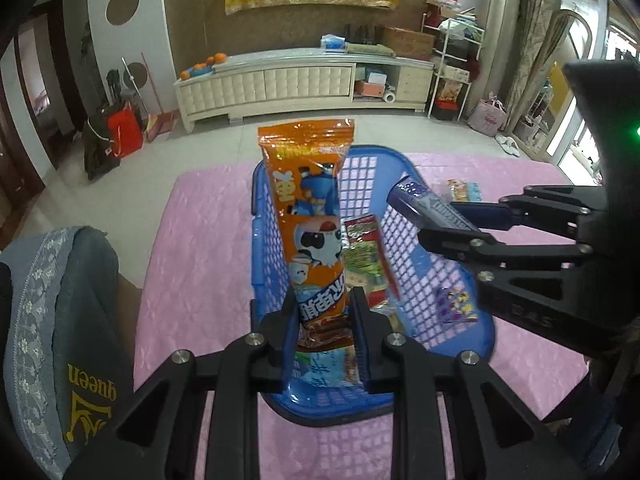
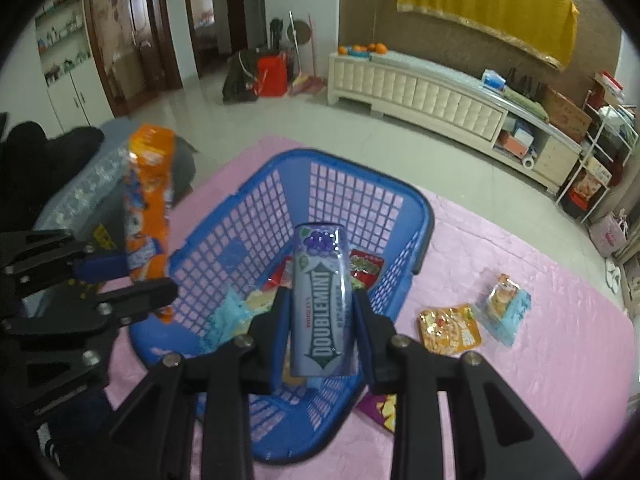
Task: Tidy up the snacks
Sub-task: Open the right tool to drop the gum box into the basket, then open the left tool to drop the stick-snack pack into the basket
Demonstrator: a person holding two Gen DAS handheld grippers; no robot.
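Note:
My left gripper (image 1: 320, 320) is shut on the lower end of a tall orange snack packet (image 1: 310, 216), held upright over the near side of a blue mesh basket (image 1: 436, 280). My right gripper (image 2: 322, 320) is shut on a purple Doublemint gum pack (image 2: 322, 300), held above the same basket (image 2: 248, 216). In the left wrist view the right gripper (image 1: 448, 224) comes in from the right with the gum pack (image 1: 432, 204). In the right wrist view the left gripper (image 2: 132, 280) holds the orange packet (image 2: 148, 208) at the left. Several snack packets (image 1: 366, 256) lie in the basket.
The basket stands on a pink cloth (image 2: 540, 360). Two snack packets, a yellow one (image 2: 448, 330) and a light blue one (image 2: 506, 304), lie on the cloth right of the basket. A purple packet (image 2: 380, 406) lies by its near right corner. A grey cushion (image 1: 64, 332) is at the left.

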